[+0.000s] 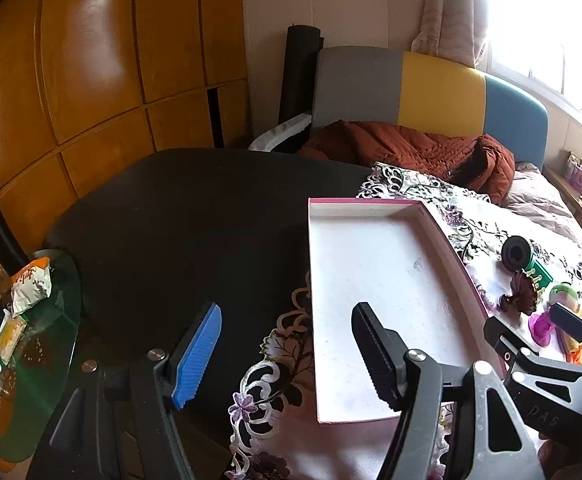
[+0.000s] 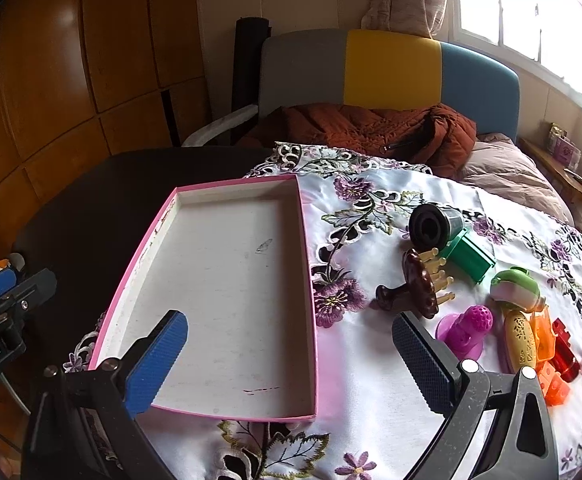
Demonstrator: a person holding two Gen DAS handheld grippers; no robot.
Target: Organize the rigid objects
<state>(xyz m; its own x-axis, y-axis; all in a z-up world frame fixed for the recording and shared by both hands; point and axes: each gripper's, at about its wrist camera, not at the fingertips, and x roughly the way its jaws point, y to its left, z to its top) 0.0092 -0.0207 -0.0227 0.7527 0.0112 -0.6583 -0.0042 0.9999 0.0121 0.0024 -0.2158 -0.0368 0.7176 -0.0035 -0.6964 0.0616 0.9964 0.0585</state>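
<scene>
Ahead of the right gripper [image 2: 291, 356] and a little to its left lies the pink-rimmed tray [image 2: 307, 280], shallow and white inside, with nothing in it. It rests partly on the embroidered cloth [image 2: 371, 380] and partly on the dark surface [image 2: 91, 208]. To the right of that gripper the small objects sit in a loose cluster on the cloth: a black cylinder [image 2: 431, 228] farthest off, touching a green block [image 2: 471, 258]; a brown comb-like piece [image 2: 415, 292] nearer; a magenta plunger-shaped toy [image 2: 467, 332] just beside the right finger; then a green and white round toy [image 2: 517, 286], a yellow carved piece [image 2: 521, 340], an orange brick [image 2: 547, 352] and a red piece [image 2: 567, 352], packed close together. Nothing lies between the fingers and the tray.

The right gripper is spread wide and holds nothing. The left gripper [image 1: 287, 356] is likewise spread wide with nothing in it, hovering with its dark finger over the near part of the tray [image 1: 371, 264], its blue finger over the dark surface. Far to its left stands a glass side table [image 1: 63, 300] cluttered with wrappers.
</scene>
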